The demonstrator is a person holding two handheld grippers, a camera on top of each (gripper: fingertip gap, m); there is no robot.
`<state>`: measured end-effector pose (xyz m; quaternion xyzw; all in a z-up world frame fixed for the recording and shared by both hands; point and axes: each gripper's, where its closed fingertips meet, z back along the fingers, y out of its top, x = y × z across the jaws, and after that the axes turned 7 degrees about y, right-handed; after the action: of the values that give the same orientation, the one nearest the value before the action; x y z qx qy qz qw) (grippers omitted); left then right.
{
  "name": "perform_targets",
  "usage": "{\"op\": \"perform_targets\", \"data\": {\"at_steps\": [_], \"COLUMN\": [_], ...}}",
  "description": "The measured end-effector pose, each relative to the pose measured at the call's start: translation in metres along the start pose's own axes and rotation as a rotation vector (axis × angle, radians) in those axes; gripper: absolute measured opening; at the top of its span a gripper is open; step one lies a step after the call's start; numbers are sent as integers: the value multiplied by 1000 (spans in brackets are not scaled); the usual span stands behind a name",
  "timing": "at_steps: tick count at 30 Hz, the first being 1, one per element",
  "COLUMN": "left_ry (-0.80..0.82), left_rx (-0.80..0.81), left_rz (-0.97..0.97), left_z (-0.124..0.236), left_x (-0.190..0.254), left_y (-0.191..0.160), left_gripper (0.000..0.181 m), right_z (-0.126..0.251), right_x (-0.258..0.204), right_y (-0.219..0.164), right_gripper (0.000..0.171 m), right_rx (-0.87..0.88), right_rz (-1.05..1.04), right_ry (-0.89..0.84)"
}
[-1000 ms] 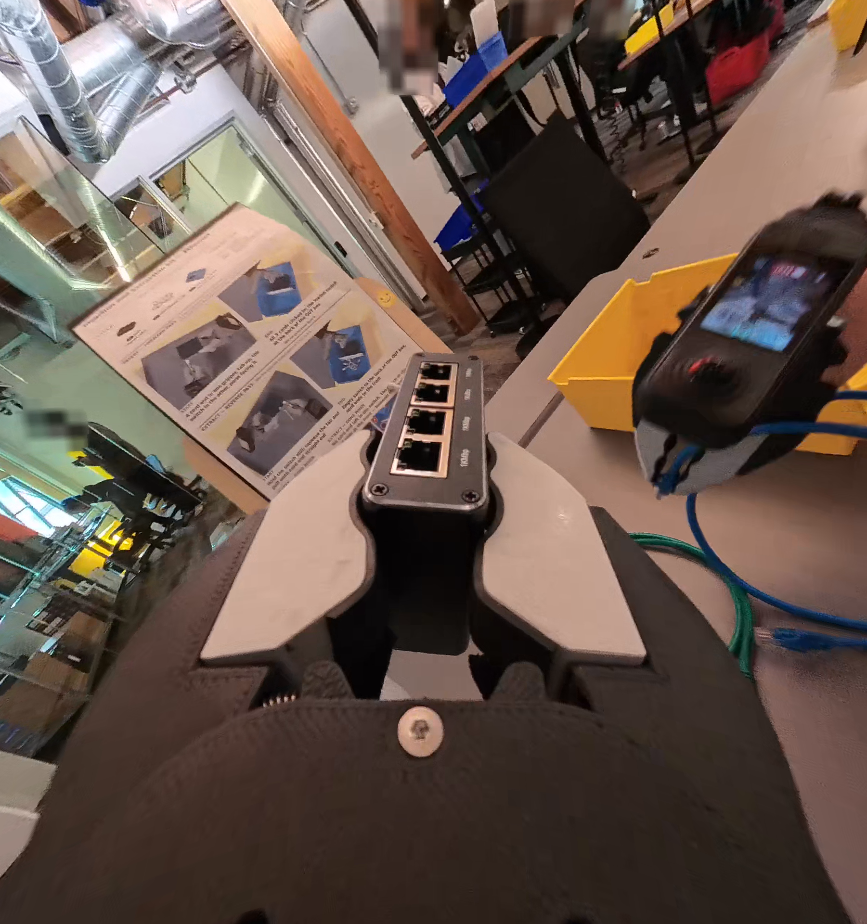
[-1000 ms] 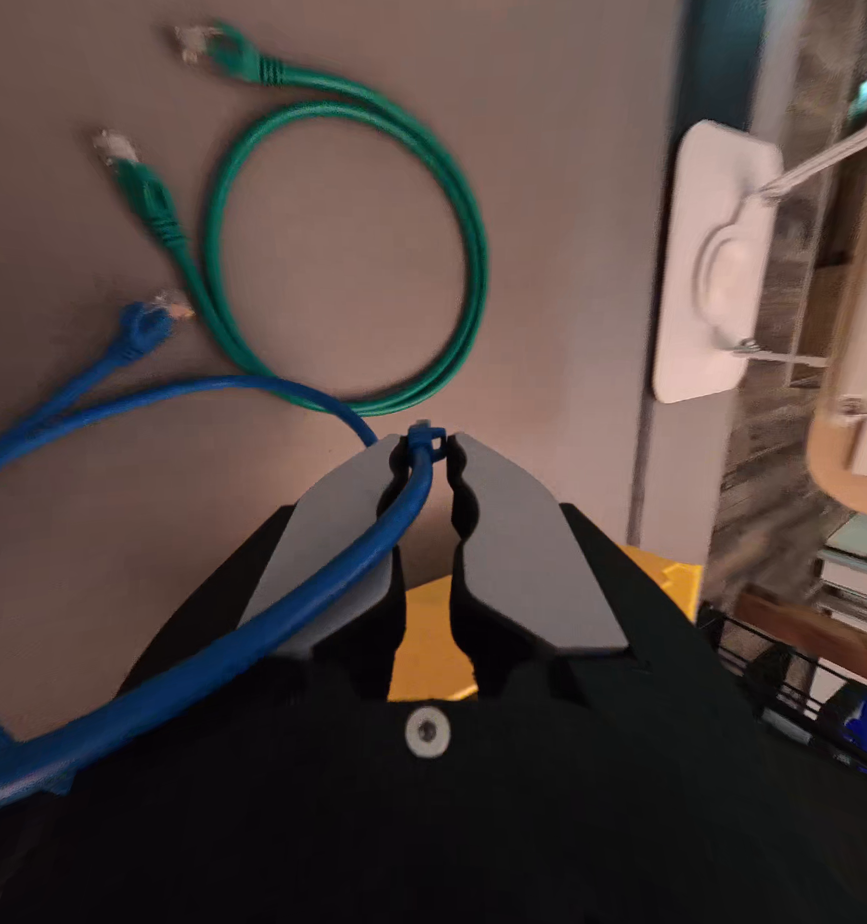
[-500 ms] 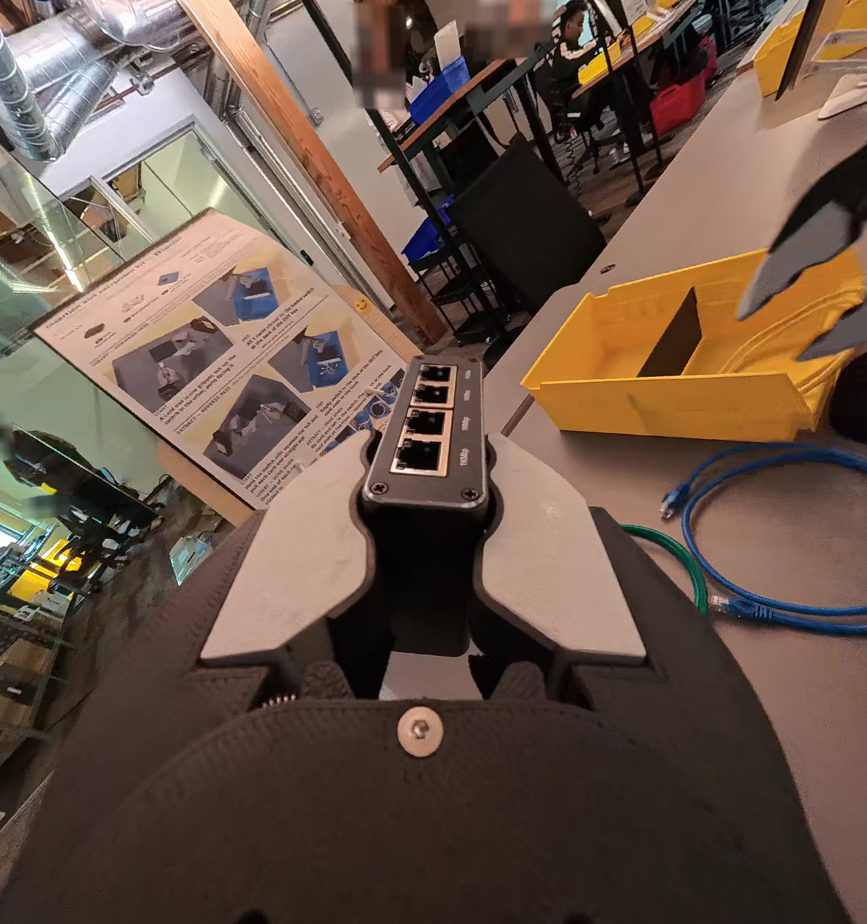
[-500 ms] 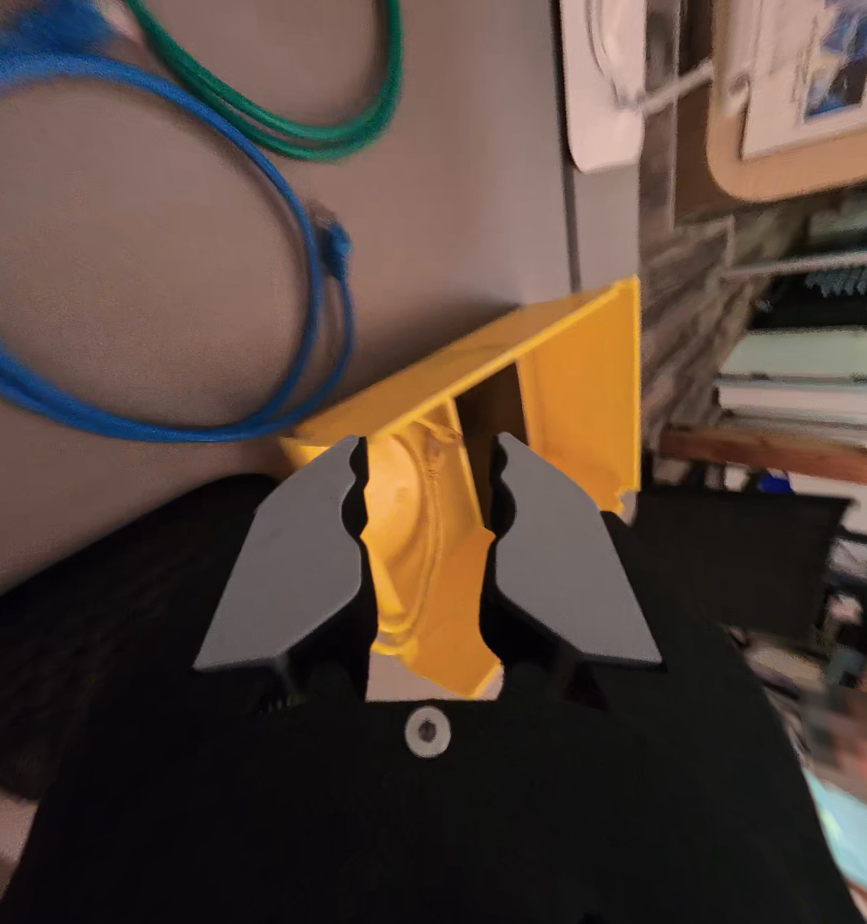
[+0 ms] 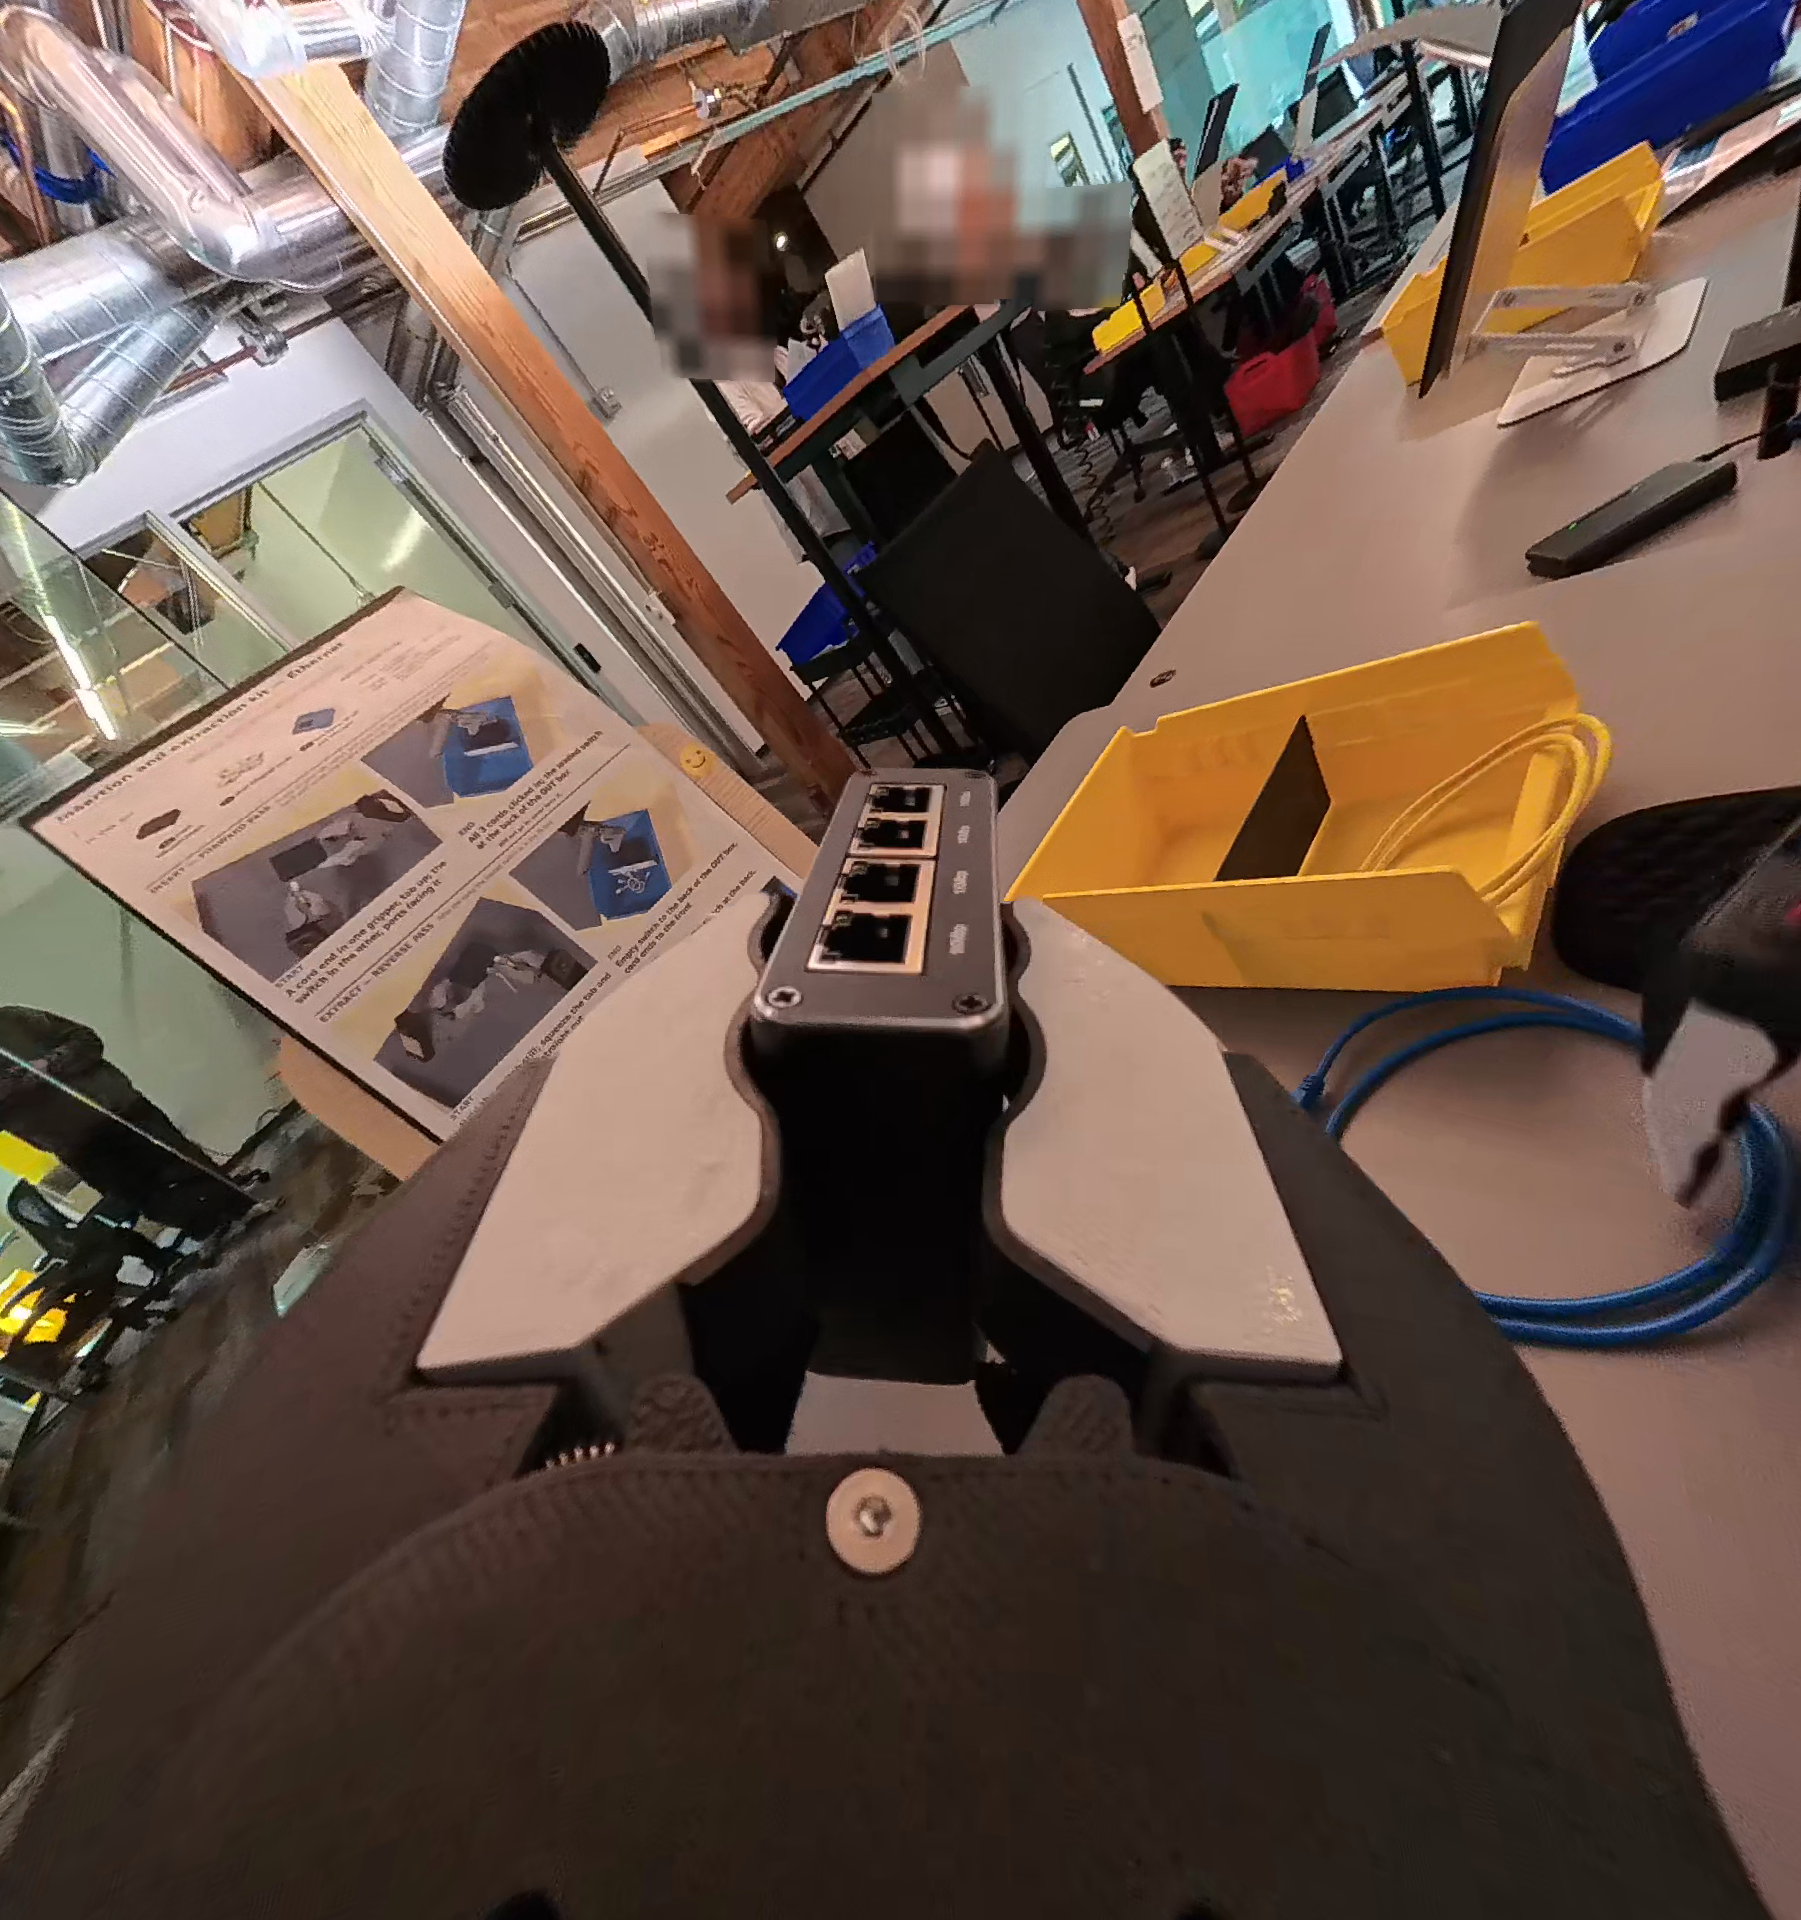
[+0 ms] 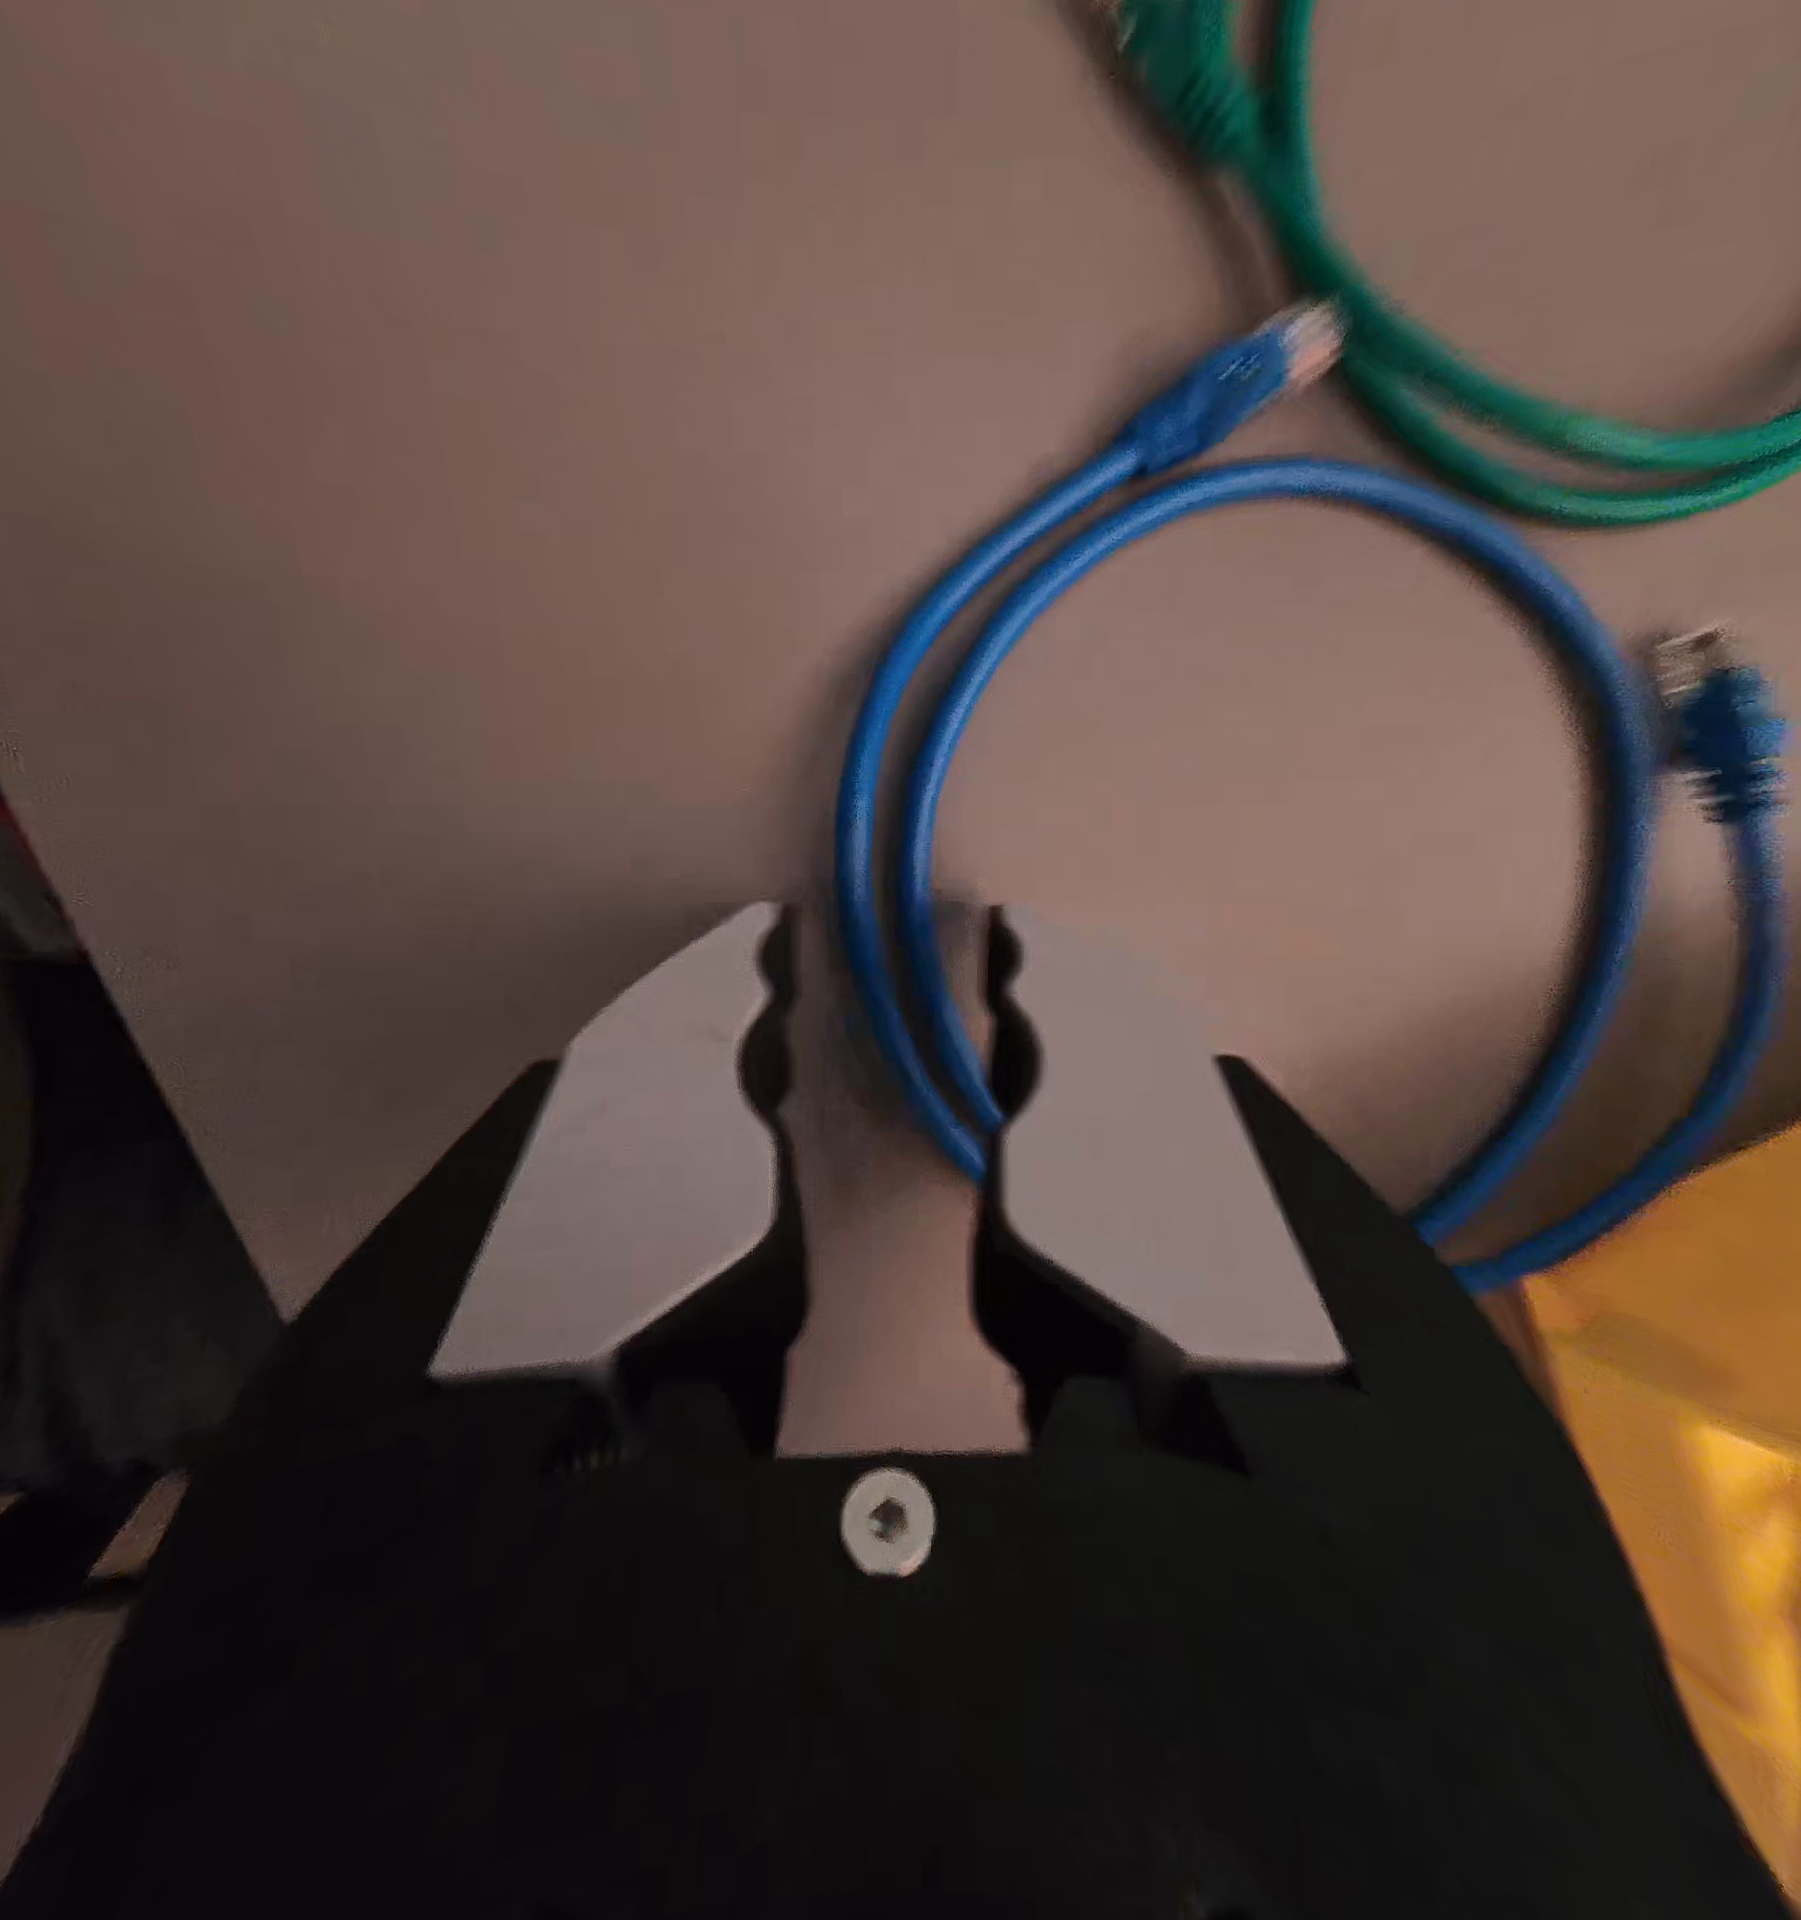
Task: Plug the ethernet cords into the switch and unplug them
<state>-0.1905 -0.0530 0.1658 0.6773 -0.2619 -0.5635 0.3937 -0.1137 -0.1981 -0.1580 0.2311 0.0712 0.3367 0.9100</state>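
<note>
My left gripper (image 5: 880, 935) is shut on a dark grey ethernet switch (image 5: 885, 914), held up off the table with its several empty ports facing up. My right gripper (image 6: 885, 914) is open and empty, pointing down over the grey table, its tips just above the near loop of a coiled blue ethernet cord (image 6: 1239, 831). The blue cord also shows in the left wrist view (image 5: 1623, 1288), with the right gripper's body (image 5: 1769, 935) above it. A green cord (image 6: 1498, 416) lies beyond the blue one. A yellow cord (image 5: 1478, 800) lies in the yellow bin.
A yellow bin (image 5: 1280, 914) with a black divider stands on the grey table (image 5: 1447, 1507); its corner shows in the right wrist view (image 6: 1706, 1455). An instruction board (image 5: 376, 883) leans at the table's left end. A stand, a black box and a remote-like device sit farther back. Spacing between my two grippers at the tips: around 35 cm.
My right gripper let go of the blue cord, opened, swung over the yellow bin and came back down over the blue coil. My left gripper kept its hold on the switch and tilted slightly.
</note>
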Motion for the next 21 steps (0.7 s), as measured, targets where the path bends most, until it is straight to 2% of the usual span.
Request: {"op": "perform_targets", "data": {"at_steps": [4,6,8,11,15,18,21], "left_ry": [2,16,26,-5,-13,-11,-15], "left_rx": [0,-22,-20,9,4,8,14], "left_rz": [26,14,12,44,26,29,42], "left_z": [3,4,6,7,7,8,8], "left_x": [-6,-9,-11,-7,-3,-3,-3], "left_y": [-4,-8,-7,0,2,3,4], "left_gripper": [37,36,36,36,36,37,36], "right_z": [-4,9,37,94,182,249,295], "right_x": [-50,-81,-96,-88,-48,-23,9], "right_y": [14,38,56,75,68,59,49], "right_gripper": [18,7,6,6,6,6,7], "right_rx": [88,270,452,680,819,843,776], "right_rz": [-124,-136,-102,-97,-130,-81,-15], "right_ry": [337,461,480,387,137,-61,-283]}}
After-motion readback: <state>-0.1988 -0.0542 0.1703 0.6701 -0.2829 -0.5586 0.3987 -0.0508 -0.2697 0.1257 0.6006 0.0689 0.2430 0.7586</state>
